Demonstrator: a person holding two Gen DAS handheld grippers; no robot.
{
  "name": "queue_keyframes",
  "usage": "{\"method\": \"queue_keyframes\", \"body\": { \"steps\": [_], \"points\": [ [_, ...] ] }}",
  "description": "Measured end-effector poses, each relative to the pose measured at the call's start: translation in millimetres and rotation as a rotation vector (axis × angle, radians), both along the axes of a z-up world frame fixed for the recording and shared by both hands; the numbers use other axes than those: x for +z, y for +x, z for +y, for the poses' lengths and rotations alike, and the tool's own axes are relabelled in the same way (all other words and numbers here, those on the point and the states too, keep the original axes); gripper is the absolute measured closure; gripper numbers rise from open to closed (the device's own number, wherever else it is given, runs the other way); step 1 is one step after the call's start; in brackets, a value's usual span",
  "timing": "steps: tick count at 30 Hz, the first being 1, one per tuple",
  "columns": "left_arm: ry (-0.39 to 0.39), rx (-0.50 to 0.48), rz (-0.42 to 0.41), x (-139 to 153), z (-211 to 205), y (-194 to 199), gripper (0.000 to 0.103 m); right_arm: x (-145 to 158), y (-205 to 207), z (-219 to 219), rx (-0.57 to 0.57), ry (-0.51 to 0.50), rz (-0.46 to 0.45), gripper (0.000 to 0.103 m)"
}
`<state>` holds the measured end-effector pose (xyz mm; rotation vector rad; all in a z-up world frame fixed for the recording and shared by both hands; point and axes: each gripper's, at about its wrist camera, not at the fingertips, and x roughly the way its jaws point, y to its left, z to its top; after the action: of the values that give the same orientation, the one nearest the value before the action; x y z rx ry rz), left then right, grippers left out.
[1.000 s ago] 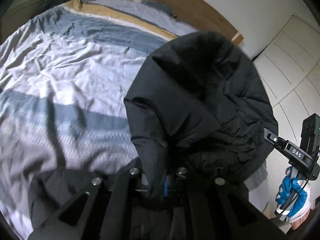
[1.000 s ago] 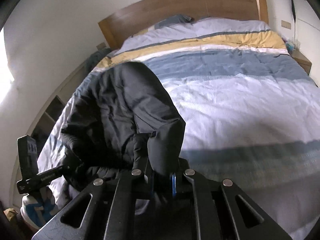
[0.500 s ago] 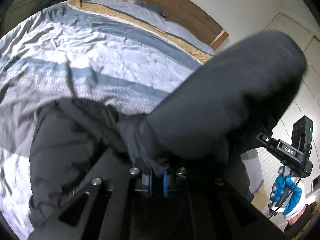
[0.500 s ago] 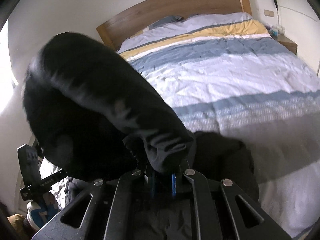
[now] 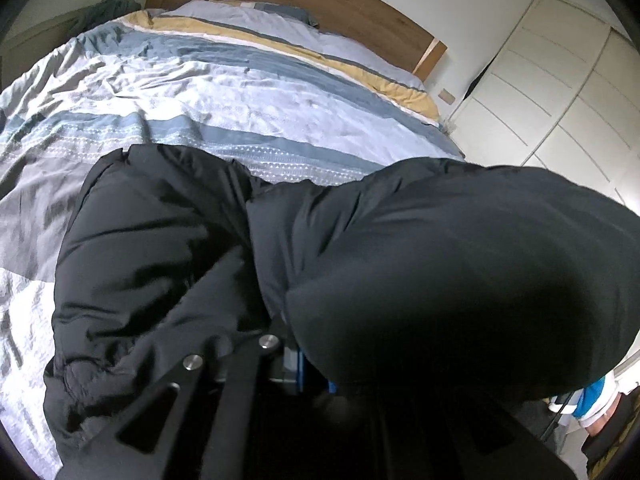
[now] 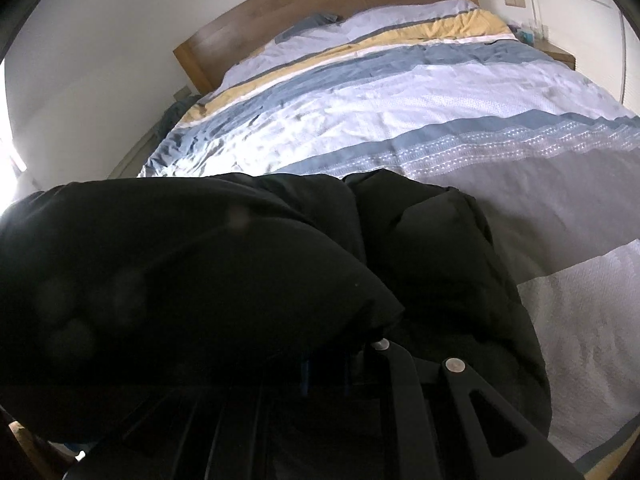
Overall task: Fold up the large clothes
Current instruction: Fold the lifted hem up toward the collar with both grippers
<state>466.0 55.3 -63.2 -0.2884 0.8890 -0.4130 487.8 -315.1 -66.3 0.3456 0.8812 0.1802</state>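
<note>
black jacket [image 5: 168,264] lies on near end of bed [image 5: 248,92], one puffy part raised between claws | left claw [image 5: 314,372] clamped on it | right claw [image 6: 324,372] likewise clamped, likely to carry fold over

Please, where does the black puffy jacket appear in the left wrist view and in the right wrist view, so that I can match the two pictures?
Left wrist view: the black jacket fills the lower half, a bulging fold at lower right near the lens.
Right wrist view: the black jacket fills the lower half, the bulging fold at lower left.
Shared landmark: the wooden headboard behind the striped duvet.
</note>
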Motion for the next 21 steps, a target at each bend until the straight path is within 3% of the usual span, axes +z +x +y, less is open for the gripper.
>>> {"method": "queue_keyframes", "body": {
  "steps": [3, 6, 8, 10, 15, 17, 21],
  "points": [
    [0.021, 0.008, 0.001, -2.9, -0.8, -5.4, 0.093, -7.4, -4.9, -0.6, 0.008, -0.01, -0.013, 0.09],
    [0.047, 0.005, -0.001, 1.5, -2.1, -16.5, 0.09, -9.7, -13.9, -3.3, 0.016, -0.019, -0.022, 0.08],
    [0.067, 0.005, 0.014, 5.0, 0.1, -23.6, 0.085, -8.0, -24.1, -2.0, 0.031, -0.052, -0.014, 0.061],
    [0.07, 0.004, 0.037, 9.5, 6.8, -37.8, 0.084, -3.1, -37.2, -4.9, 0.05, -0.075, 0.005, 0.049],
    [0.091, 0.047, 0.075, 33.8, 34.9, -72.8, 0.072, 23.2, -65.0, -17.9, 0.067, -0.12, 0.027, 0.045],
    [0.087, 0.058, 0.067, 48.2, 40.8, -80.3, 0.064, 43.9, -71.7, -19.3, 0.073, -0.12, 0.011, 0.043],
    [0.064, 0.066, 0.03, 82.8, 38.6, -76.6, 0.061, 80.4, -72.1, -5.7, 0.107, -0.139, -0.037, 0.04]
  ]
}}
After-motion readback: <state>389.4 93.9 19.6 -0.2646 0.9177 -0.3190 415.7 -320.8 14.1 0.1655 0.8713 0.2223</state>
